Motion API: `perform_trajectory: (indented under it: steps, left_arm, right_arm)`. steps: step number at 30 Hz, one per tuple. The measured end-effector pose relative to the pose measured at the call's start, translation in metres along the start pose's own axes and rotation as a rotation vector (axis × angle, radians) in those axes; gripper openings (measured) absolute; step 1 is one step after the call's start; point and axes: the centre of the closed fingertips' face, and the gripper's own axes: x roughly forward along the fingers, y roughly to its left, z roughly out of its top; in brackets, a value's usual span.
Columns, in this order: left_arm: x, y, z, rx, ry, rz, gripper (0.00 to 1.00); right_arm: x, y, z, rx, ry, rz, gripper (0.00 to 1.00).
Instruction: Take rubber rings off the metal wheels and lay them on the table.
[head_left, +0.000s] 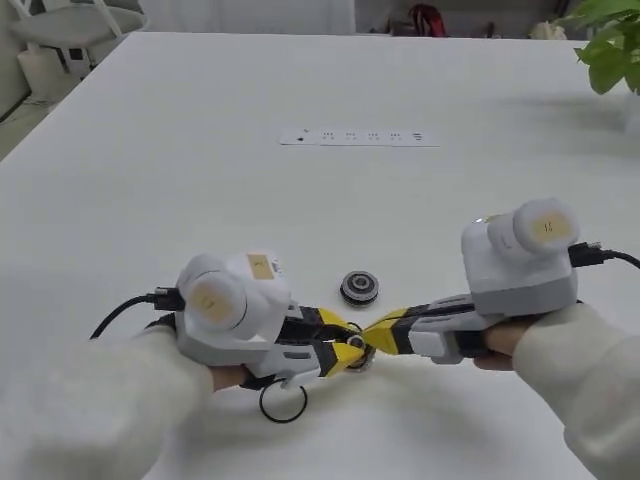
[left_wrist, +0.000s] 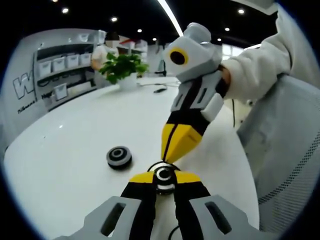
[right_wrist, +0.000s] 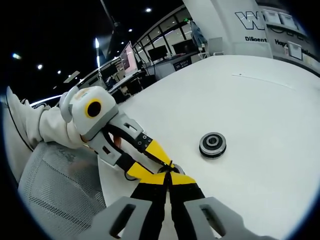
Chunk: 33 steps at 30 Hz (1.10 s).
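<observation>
My left gripper (head_left: 343, 354) is shut on a small metal wheel (head_left: 357, 352) just above the table near its front edge. In the left gripper view the wheel (left_wrist: 164, 174) sits between the yellow tips of the left gripper (left_wrist: 164, 179). My right gripper (head_left: 370, 340) comes from the right, and its tips are pinched on the black rubber ring at the wheel's rim (left_wrist: 169, 159). A second wheel (head_left: 359, 287) with its ring on lies flat behind them. One loose rubber ring (head_left: 284, 402) lies on the table under the left gripper.
A white power strip (head_left: 358, 137) lies mid-table, far from the work. A green plant (head_left: 610, 45) stands at the far right corner. A white chair (head_left: 60, 25) is beyond the table's far left. The white tabletop (head_left: 200, 180) spreads wide around the grippers.
</observation>
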Motion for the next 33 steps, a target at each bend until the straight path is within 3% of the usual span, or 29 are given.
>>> perform_trajectory:
  steps: [6,15,19,33]
  left_arm:
    - [0.0,0.0,0.0,-0.008,0.002,0.006,0.14]
    - [-0.003,0.001,-0.001,0.011,0.053,0.009,0.15]
    - [-0.007,0.0,0.003,0.018,0.051,0.001,0.17]
    - [-0.03,0.009,0.015,0.057,0.049,0.027,0.35]
  right_arm:
    - [0.0,-0.001,-0.003,0.009,0.005,-0.008,0.0]
    - [0.0,-0.002,-0.004,0.018,0.011,-0.008,0.0]
    - [-0.001,-0.002,-0.005,0.02,0.012,-0.009,0.0]
    - [-0.004,-0.004,-0.005,0.032,0.006,-0.016,0.0]
